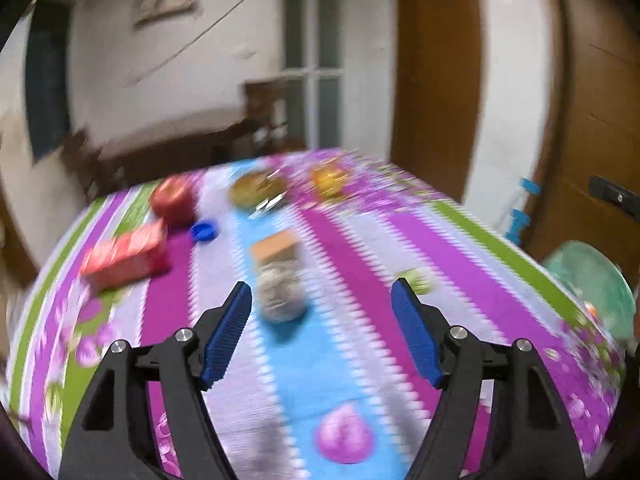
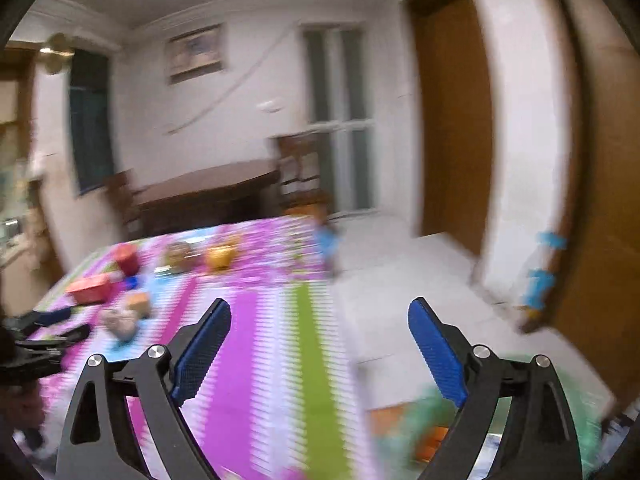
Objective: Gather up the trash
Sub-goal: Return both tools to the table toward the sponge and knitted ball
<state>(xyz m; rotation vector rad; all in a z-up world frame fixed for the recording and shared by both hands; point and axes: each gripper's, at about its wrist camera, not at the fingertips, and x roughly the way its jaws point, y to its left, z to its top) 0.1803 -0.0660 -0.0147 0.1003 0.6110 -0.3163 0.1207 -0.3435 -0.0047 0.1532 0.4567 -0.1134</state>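
Both views are motion-blurred. On the striped cloth of the table [image 1: 360, 240], a crumpled grey wad [image 1: 280, 296] lies just beyond my left gripper [image 1: 320, 286], which is open and holds nothing. A small brown box [image 1: 276, 246] sits behind the wad. A red carton [image 1: 128, 254], a blue cap [image 1: 204, 232] and a small green scrap [image 1: 420, 280] lie nearby. My right gripper [image 2: 320, 303] is open and empty, over the table's right edge. Below it is a green-lined bin [image 2: 424, 412] with orange scraps inside. The left gripper [image 2: 74, 322] shows at the far left.
A red round object [image 1: 174, 200], a yellowish dish [image 1: 256, 190] and an orange object [image 1: 330, 178] stand at the table's far end. The green bin [image 1: 588, 280] sits off the right edge. A bottle with a blue label [image 2: 540, 276] stands by the wooden door [image 2: 456, 120].
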